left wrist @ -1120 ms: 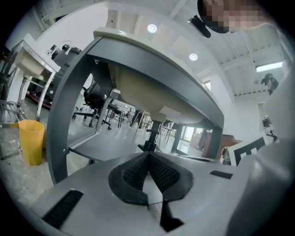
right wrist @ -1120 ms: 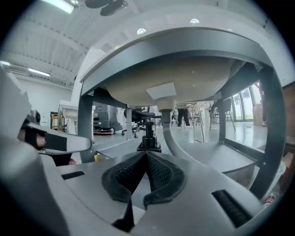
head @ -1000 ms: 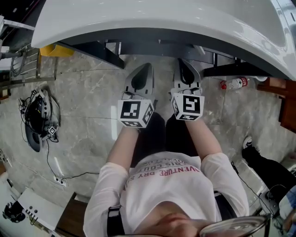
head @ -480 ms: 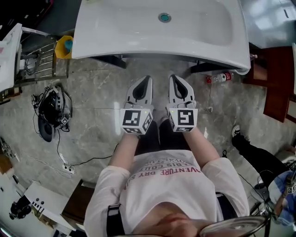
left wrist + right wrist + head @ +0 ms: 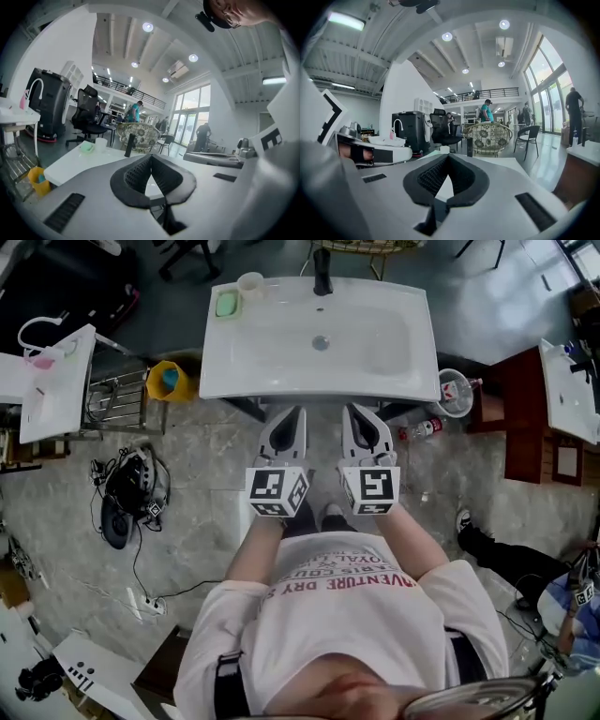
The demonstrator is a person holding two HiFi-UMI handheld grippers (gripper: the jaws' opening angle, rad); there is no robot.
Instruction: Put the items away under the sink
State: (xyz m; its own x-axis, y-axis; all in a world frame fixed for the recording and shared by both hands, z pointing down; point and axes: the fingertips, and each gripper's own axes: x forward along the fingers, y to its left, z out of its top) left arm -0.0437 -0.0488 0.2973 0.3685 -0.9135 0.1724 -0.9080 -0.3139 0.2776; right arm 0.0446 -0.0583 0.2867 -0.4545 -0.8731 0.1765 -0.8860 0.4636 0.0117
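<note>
Left gripper jaws: the left gripper (image 5: pixel 151 157) is clenched. Its dark ribbed pads meet at the tips and nothing sits between them.
Right gripper jaws: the right gripper (image 5: pixel 448 157) is clenched the same way, pads together and empty.
Grippers' place: they are side by side, close but apart, held out in front of the person. Both point at the sink, and in the head view their tips lie just short of its front edge.
Marker cubes: a black-and-white marker cube (image 5: pixel 277 491) sits at the back of each gripper, near the wrist.
Sink: the sink (image 5: pixel 281 371) is white and rectangular, straight ahead. It has a drain (image 5: pixel 321 343) in the middle and a black faucet (image 5: pixel 322 279) at the far edge.
Far left corner of the sink: a white cup (image 5: pixel 250 284) and a green soap dish (image 5: pixel 227 304) stand just beside each other.
Bottle: the bottle (image 5: pixel 419 429) is clear with a red cap. It lies on its side on the floor by the sink's front right corner.
Clear tub: the clear tub (image 5: pixel 454 393) is round and stands on the floor just beside the sink's right edge, near the bottle. Its contents are too small to tell.
Yellow bucket: the yellow bucket (image 5: pixel 167 381) stands on the floor at the sink's left edge with something blue inside.
Metal rack: the metal rack (image 5: pixel 117 399) stands just left of the yellow bucket.
Floor: the floor (image 5: pixel 197 456) is grey marbled stone. Black cables (image 5: pixel 127 493) are tangled on it to the left, well apart from the sink.
Further out: a second white basin (image 5: pixel 56 381) is at the left and a brown wooden cabinet (image 5: pixel 520 418) is at the right.
Room beyond: the gripper views show a tall hall with ceiling lights, an office chair and people standing far off.
</note>
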